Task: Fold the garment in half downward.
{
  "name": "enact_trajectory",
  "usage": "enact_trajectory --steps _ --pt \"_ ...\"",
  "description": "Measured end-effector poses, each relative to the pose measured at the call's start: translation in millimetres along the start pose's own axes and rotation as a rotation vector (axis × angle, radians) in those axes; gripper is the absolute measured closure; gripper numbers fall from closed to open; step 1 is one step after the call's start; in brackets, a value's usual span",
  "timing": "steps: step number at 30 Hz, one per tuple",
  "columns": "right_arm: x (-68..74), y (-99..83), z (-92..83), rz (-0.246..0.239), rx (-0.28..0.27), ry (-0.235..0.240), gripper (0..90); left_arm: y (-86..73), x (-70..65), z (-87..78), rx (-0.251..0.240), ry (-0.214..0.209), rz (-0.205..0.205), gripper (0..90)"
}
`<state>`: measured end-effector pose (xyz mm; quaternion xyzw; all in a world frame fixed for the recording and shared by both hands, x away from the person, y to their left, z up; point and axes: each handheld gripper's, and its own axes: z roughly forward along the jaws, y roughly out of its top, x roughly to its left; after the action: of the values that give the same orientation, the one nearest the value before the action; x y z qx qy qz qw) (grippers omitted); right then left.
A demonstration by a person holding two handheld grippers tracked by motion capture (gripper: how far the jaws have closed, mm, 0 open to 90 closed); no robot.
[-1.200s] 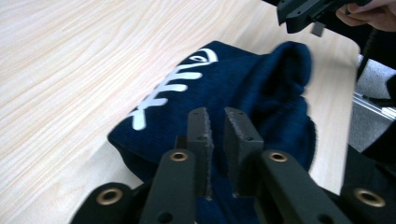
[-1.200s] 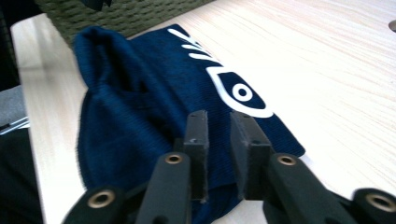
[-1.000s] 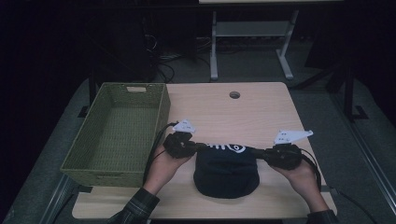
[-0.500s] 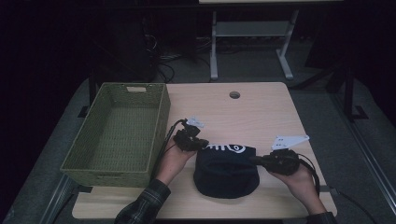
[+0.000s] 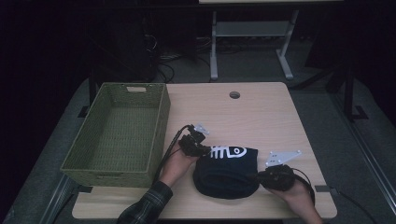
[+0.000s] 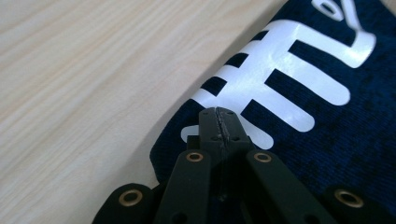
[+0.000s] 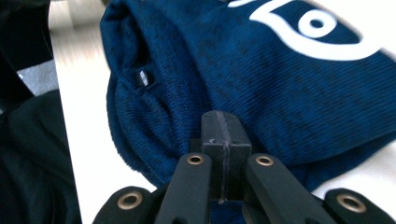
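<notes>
A dark blue shirt (image 5: 226,171) with a white fish-bone picture lies folded on the table (image 5: 261,112), just beside the green basket (image 5: 116,135). The left gripper (image 5: 198,148) sits at the shirt's corner nearest the basket, its jaws pressed together with nothing between them. The right gripper (image 5: 267,178) sits at the shirt's edge away from the basket, also closed tight and holding nothing. The folding looks done. The basket has nothing in it, so the shirt probably has to go in there.
</notes>
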<state>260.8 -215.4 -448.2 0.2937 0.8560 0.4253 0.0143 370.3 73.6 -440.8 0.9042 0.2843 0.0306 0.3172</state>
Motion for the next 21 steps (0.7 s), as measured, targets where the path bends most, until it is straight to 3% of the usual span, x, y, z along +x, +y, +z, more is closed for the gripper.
enact_trajectory --steps 4,5,10,13,21 --pt "11.2 -5.1 16.7 -0.032 0.054 0.0 89.9 2.3 -0.5 8.0 0.002 -0.01 0.007 90.0" --pt "13.8 -5.2 19.8 -0.04 0.06 0.004 89.9 3.2 0.8 8.1 0.018 -0.012 0.028 90.0" --pt "22.7 -3.8 27.9 -0.06 0.074 0.013 90.0 7.7 0.4 14.5 0.014 -0.021 0.021 90.0" --pt "28.1 -3.4 31.0 -0.076 0.078 0.021 90.0 12.0 3.0 16.1 0.04 -0.028 0.056 90.0" --pt "35.6 -1.6 37.5 -0.098 0.076 0.038 90.0 21.2 2.0 24.5 0.033 -0.043 0.064 90.0"
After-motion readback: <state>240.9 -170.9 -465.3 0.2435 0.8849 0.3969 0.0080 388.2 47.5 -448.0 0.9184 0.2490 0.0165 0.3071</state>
